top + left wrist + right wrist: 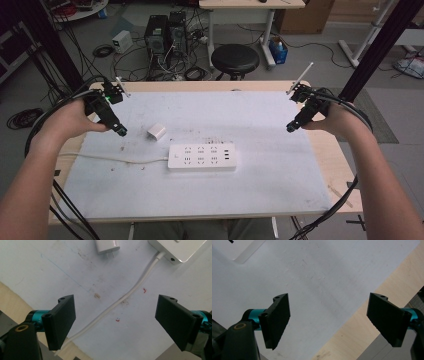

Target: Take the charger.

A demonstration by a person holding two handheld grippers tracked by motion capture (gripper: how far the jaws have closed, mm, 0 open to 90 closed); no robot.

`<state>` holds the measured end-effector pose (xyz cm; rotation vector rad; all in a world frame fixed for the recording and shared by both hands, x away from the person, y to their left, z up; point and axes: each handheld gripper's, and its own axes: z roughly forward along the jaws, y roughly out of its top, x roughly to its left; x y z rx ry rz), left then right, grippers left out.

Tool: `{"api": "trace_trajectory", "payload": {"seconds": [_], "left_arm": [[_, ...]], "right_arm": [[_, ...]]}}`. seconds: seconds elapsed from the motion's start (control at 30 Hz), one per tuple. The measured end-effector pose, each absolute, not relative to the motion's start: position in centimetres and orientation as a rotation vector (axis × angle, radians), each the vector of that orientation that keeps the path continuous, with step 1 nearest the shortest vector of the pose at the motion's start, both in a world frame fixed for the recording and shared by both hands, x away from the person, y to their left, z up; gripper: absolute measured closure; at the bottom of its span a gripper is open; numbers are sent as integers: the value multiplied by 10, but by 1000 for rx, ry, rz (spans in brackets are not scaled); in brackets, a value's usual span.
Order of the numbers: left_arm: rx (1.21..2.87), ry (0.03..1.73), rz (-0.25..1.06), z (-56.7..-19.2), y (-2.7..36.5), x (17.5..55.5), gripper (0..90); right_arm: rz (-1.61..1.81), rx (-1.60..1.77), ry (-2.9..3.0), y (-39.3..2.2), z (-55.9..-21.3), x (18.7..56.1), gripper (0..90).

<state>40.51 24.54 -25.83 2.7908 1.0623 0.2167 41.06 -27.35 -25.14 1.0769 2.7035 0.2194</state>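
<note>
Left gripper (120, 131) hovering, jaws released, near charger (156, 131). Charger lying on tabletop (280, 170), just above power strip (202, 157). Right gripper (291, 128) hovering well apart, jaws released, empty.

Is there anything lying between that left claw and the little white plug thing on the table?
Nothing visible blocks it. The left gripper hangs open just left of the charger, with bare white mat between them. The power strip and its cable lie off to the side.
</note>
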Motion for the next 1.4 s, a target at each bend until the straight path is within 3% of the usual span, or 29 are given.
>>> {"api": "trace_trajectory", "payload": {"seconds": [0.33, 0.97, 1.4], "left_arm": [[2786, 1050, 208, -275, 234, 425, 167], [2754, 1260, 124, -346, 189, 479, 168], [2765, 1342, 90, -384, 179, 499, 171]], "right_arm": [[243, 1111, 2697, -278, -257, 414, 185], [282, 1087, 2701, -284, -267, 417, 185], [285, 1111, 2691, -287, -271, 416, 185]]}}
